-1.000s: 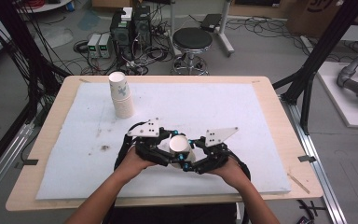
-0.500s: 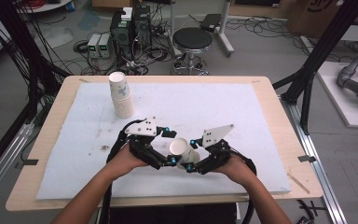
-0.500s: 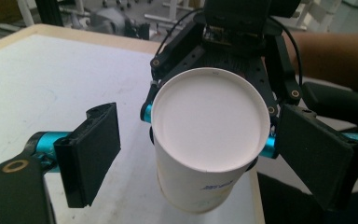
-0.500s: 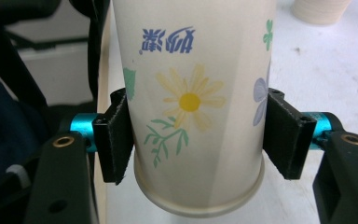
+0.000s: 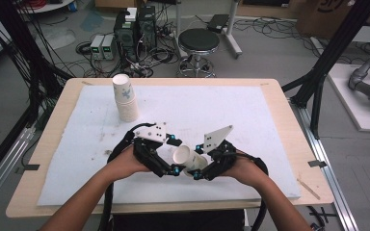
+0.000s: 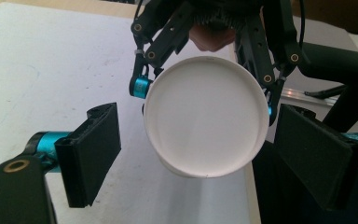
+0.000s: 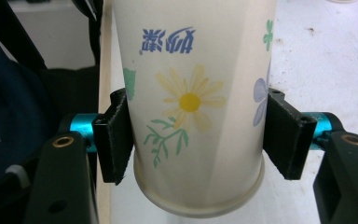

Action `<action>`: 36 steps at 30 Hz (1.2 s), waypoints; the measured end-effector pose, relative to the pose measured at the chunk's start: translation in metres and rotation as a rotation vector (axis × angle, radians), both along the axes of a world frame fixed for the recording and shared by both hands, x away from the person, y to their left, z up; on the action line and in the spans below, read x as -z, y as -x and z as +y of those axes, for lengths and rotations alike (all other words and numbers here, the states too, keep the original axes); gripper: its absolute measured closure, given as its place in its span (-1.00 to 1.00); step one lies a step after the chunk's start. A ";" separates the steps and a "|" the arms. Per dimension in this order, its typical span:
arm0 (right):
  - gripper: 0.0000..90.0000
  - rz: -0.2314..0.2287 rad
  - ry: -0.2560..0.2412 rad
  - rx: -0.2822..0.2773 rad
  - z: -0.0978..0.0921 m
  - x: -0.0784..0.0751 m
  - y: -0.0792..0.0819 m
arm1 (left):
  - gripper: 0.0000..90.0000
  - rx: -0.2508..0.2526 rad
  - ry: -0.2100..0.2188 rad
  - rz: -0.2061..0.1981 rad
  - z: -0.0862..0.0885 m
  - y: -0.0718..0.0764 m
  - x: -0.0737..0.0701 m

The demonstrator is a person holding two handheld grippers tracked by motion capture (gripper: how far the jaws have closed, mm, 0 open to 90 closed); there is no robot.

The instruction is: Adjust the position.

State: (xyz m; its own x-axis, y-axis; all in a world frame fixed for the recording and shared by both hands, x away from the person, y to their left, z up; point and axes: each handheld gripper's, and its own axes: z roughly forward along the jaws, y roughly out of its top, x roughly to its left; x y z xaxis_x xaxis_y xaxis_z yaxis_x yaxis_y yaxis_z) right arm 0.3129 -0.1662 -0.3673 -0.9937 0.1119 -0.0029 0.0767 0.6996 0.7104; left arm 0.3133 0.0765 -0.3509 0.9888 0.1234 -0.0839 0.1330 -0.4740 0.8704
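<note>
At six o'clock on the tabletop [image 5: 270,120], a cup handover.
Right hand-held gripper [image 5: 203,169] pinches the paper cup [image 5: 189,158]; left hand-held gripper [image 5: 169,155], spread, should close gently on its rim.

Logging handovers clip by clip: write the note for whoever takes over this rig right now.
Right gripper: shut on the flowered paper cup, fingers pressed on both sides of its wall; the cup is held tilted above the white mat.
Left gripper: open, its fingers apart on either side of the cup's mouth, not touching it.
Stack of cups: upright at the mat's far left.
Done: one cup is in hand, apart from the stack.
Left: probably close the left gripper on the rim for a handover or pull-apart, then set the cup down.
</note>
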 end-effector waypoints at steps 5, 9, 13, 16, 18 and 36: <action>-0.25 -0.005 0.062 -0.021 0.004 -0.005 -0.001 | -0.66 0.012 -0.020 0.003 -0.003 0.000 -0.001; -0.25 -0.005 0.119 -0.028 0.008 -0.005 -0.001 | -0.65 0.016 -0.044 0.007 -0.005 -0.001 0.002; -0.26 -0.004 0.156 -0.039 0.012 -0.005 0.000 | -0.62 0.028 -0.066 0.010 -0.008 -0.002 0.003; -0.26 -0.003 0.157 -0.040 0.012 -0.005 0.000 | -0.57 0.039 -0.078 0.013 -0.009 -0.002 0.004; -0.26 -0.003 0.158 -0.042 0.013 -0.005 0.000 | -0.53 0.042 -0.087 0.017 -0.010 -0.002 0.005; -0.31 0.022 0.225 -0.045 0.016 0.002 -0.001 | -0.18 0.067 -0.140 0.018 -0.015 -0.003 0.011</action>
